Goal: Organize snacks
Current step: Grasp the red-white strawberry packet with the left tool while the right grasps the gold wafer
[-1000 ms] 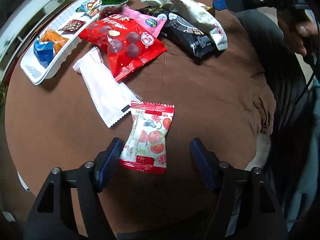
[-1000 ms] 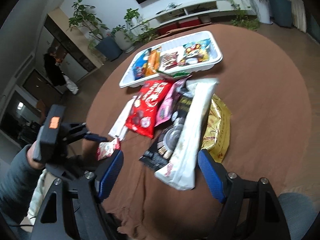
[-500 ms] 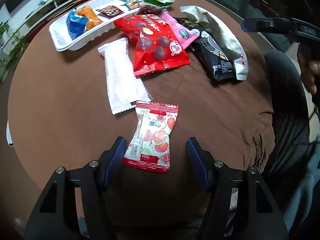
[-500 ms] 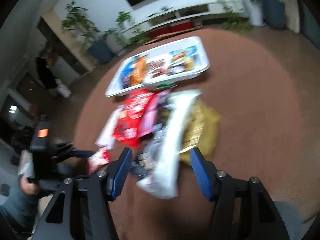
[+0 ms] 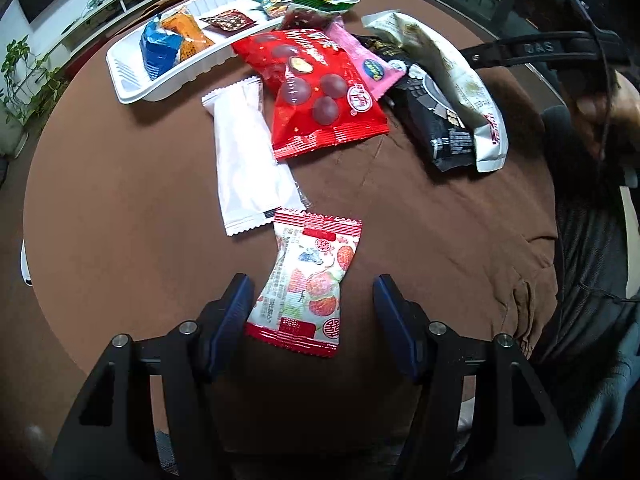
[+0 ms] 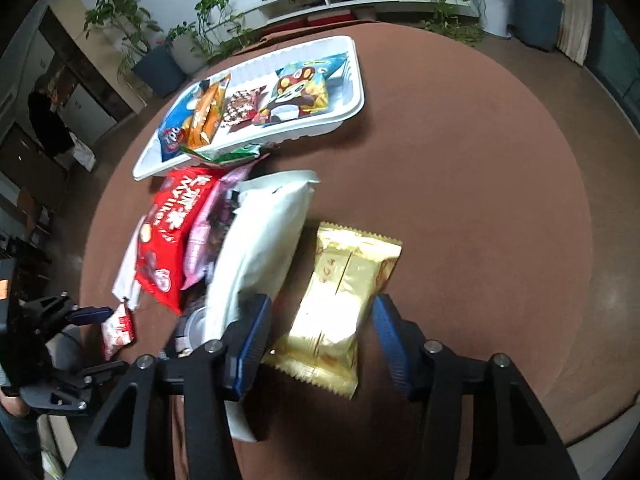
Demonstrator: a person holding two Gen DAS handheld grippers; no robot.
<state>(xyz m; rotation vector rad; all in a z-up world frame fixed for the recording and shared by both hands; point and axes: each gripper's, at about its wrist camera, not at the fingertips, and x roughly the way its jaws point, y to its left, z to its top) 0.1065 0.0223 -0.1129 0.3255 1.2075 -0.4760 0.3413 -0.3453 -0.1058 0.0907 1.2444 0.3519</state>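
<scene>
Snacks lay mostly loose at the table's middle beside the white tray (image 6: 352,80) as we lowered our narrowing, unclamped right gripper (image 6: 320,332) around the gold packet (image 6: 344,300), our left gripper (image 5: 312,316) spread about the strawberry candy (image 5: 308,280).

left tool (image 5: 312,312): angled down, jaws apart | right tool (image 6: 320,332): angled down, jaws just closing, untouching

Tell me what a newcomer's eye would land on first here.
Probably the big red snack bag mid-table, leaning on the heap beside the white tray. Next, two framed packets: the strawberry-print packet inside the open left gripper, and the gold packet inside the open right gripper.
</scene>
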